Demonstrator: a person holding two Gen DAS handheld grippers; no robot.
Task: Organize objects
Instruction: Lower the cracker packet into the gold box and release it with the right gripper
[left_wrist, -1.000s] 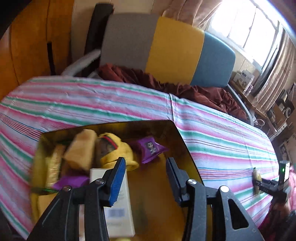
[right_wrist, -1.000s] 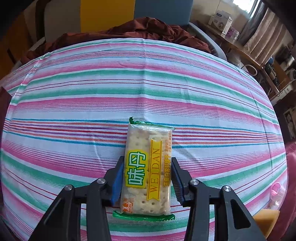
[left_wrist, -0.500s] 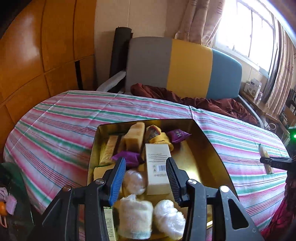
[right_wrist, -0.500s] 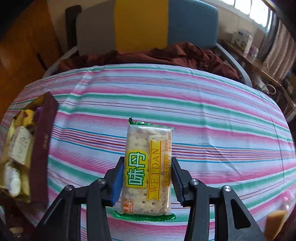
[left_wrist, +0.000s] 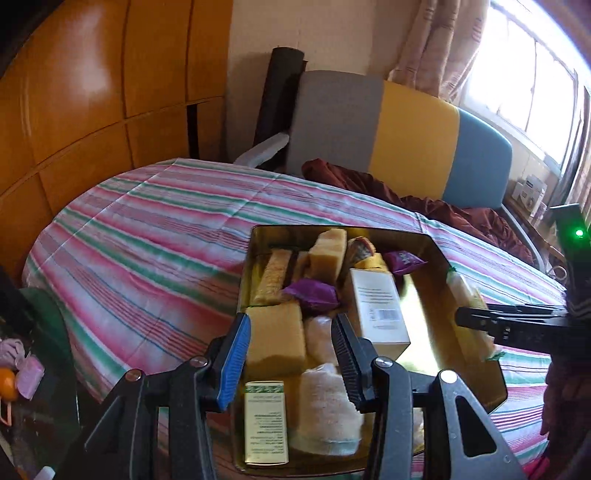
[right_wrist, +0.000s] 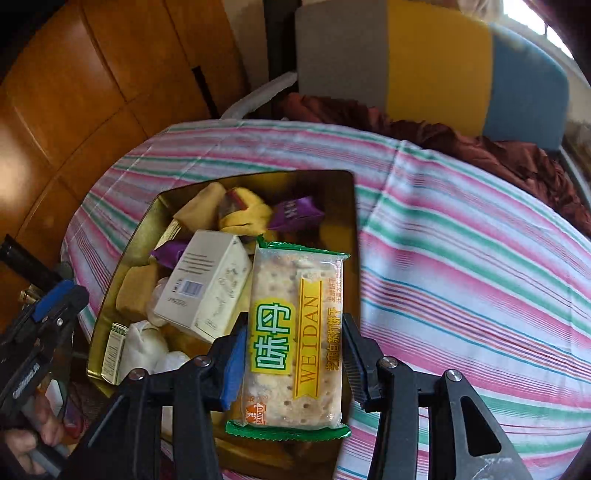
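While pinching the cracker packet (right_wrist: 295, 338) over the gold tin (right_wrist: 352, 206), right hand-held gripper (right_wrist: 291, 363) should lower into the bare right side before releasing; left hand-held gripper (left_wrist: 291, 354) spread, empty.

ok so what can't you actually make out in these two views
- Right wrist view: the tin's near right corner and floor are hidden behind the cracker packet held in the right gripper.
- Left wrist view: the cracker packet shows edge-on and blurred, label unreadable.
- Left wrist view: the left gripper covers part of the sponge and the items beside it.
- Both views: print on the white box is too small to read.
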